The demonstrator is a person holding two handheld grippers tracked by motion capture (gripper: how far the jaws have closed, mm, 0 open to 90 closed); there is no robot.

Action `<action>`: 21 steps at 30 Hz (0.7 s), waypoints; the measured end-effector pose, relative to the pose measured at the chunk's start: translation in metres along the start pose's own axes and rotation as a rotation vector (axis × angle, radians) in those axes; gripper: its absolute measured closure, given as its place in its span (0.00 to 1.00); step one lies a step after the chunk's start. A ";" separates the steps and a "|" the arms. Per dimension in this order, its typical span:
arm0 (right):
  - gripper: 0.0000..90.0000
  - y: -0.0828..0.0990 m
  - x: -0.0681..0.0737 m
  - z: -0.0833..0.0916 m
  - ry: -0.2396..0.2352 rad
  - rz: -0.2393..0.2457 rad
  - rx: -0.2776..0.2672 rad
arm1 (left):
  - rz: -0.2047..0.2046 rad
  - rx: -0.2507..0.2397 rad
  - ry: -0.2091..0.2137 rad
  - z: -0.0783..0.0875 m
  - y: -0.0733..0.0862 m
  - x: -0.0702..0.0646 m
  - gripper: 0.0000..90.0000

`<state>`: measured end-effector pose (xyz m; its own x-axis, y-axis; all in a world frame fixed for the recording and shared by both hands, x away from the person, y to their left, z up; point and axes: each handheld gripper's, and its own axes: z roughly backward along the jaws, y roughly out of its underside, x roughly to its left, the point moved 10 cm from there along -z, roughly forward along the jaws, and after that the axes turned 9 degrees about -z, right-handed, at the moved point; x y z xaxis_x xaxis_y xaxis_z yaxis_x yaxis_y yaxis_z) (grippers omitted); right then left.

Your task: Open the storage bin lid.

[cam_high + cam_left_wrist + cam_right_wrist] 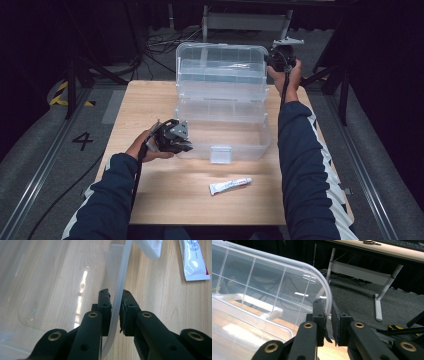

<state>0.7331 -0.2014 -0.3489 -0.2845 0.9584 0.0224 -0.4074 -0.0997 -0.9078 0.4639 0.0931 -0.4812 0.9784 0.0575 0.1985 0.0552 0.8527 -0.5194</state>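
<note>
A clear plastic tiered storage box [222, 135] stands open on the wooden table [165, 200], its lid [220, 55] raised at the back. My left gripper [186, 145] is at the box's front left corner. In the left gripper view that gripper [115, 296] is shut on the thin front wall of the box [120, 277]. My right gripper [274, 57] is up at the lid's top right corner. In the right gripper view it [328, 307] is shut on the curved lid rim [322, 280].
A small white tube [230, 186] [193, 262] lies on the table in front of the box. The box's front latch [220, 154] [150, 248] hangs over the front wall. Behind the table are cables and a grey table frame [377, 277] on the floor.
</note>
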 end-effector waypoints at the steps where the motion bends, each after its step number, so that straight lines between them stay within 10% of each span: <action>1: 0.91 0.000 0.000 0.000 0.002 0.000 0.002 | 0.000 0.000 0.000 0.000 0.000 0.000 0.90; 21: 0.89 0.003 -0.003 -0.009 0.010 0.007 0.022 | -0.003 -0.004 -0.002 -0.001 0.000 0.000 0.90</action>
<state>0.7401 -0.2020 -0.3553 -0.2791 0.9602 0.0120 -0.4246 -0.1122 -0.8984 0.4642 0.0926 -0.4817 0.9778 0.0558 0.2018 0.0592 0.8508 -0.5221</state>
